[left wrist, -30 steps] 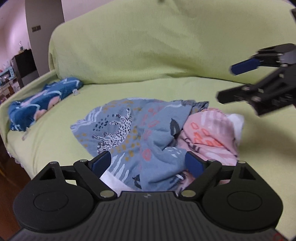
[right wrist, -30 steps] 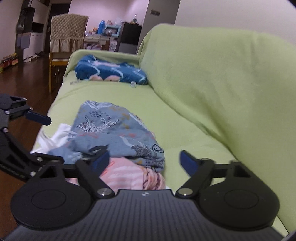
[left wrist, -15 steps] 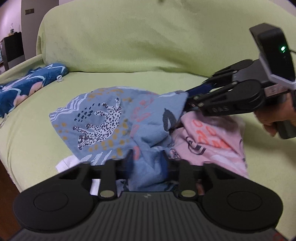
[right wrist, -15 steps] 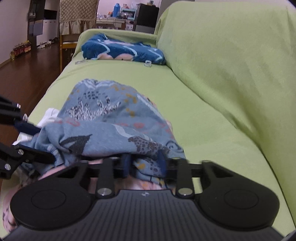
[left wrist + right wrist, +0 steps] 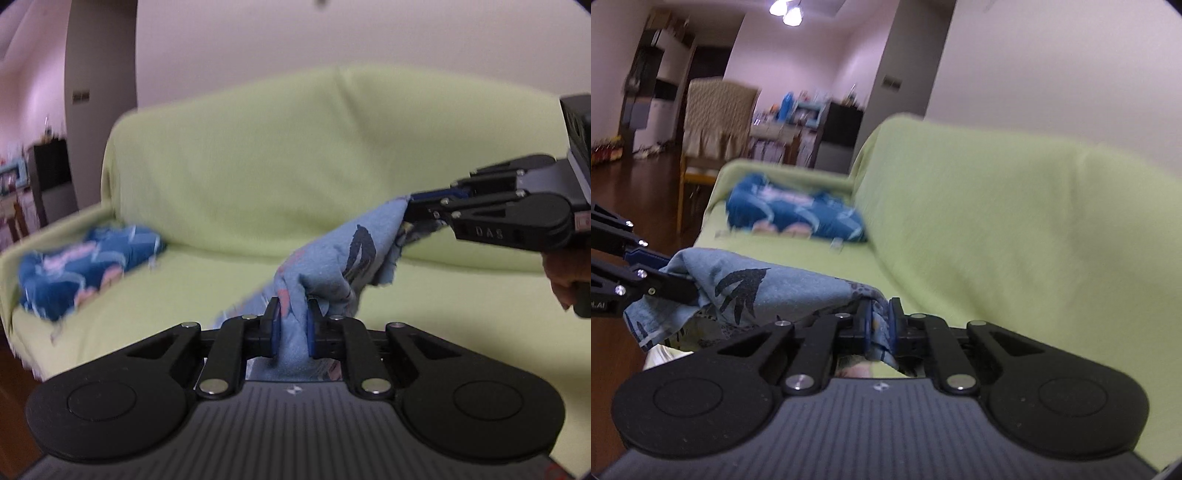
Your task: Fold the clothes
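The light-blue patterned garment hangs stretched between both tools: the left hand-held gripper pinches one bunched edge, the right hand-held gripper clamps another, above the green-covered sofa.

I see a sofa under a lime-green cover against a plain pale wall. Beyond its far arm stand a chair with a beige quilted cover, dark wood floor, cluttered shelves, and lit ceiling lamps.
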The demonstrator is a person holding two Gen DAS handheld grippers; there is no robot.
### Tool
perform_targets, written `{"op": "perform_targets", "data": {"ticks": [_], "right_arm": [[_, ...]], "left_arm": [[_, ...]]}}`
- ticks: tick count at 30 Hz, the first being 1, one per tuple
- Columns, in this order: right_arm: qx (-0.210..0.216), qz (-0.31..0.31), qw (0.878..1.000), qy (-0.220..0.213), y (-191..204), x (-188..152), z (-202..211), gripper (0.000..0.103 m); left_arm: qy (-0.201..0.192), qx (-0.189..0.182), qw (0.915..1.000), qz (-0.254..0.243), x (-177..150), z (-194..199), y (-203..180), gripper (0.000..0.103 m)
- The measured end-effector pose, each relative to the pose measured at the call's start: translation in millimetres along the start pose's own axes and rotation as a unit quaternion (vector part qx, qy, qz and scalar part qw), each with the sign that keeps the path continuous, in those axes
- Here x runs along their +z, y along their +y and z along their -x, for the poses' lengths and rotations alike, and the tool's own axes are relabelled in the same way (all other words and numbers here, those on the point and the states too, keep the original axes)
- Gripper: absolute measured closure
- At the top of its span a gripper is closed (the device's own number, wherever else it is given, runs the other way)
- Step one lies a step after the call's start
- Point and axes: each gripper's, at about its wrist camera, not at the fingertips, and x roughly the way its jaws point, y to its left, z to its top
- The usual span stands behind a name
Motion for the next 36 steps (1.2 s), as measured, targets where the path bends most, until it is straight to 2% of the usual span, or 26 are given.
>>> {"op": "perform_targets", "data": {"ticks": [6, 10, 16, 22, 27, 31, 36], "right_arm": [[-0.042, 0.006, 0.998, -0.038, -15, 32, 138, 0.097], [-0.073, 0.002, 0.996, -0.05, -11, 28, 238, 0.098], [-0.126, -0.029, 0.99, -0.052, 2, -7, 365, 0.098], [-0.178, -0.066, 0.981, -0.04, 17, -45, 477, 0.098], [-0.217, -0.086, 0.972, -0.007, 6, -79, 522, 0.098], [-0.233, -0.106, 0.966, 0.035, -28, -112, 515, 0.098], [-0.243, -0.149, 0.953, 0.1, -85, -174, 473, 0.098]], "left_arm": [[-0.057, -0.045, 0.997, -0.028, 46, 94, -49, 0.091], [-0.082, -0.085, 0.9915, -0.055, 54, 153, -90, 0.091], [-0.094, -0.156, 0.9792, -0.091, 43, 215, -149, 0.092], [-0.078, -0.248, 0.9584, -0.117, 21, 255, -205, 0.092], [-0.045, -0.3, 0.9435, -0.134, 15, 246, -257, 0.092], [-0.008, -0.315, 0.9391, -0.136, 7, 208, -310, 0.092], [0.056, -0.317, 0.9349, -0.149, 0, 105, -365, 0.092]]}}
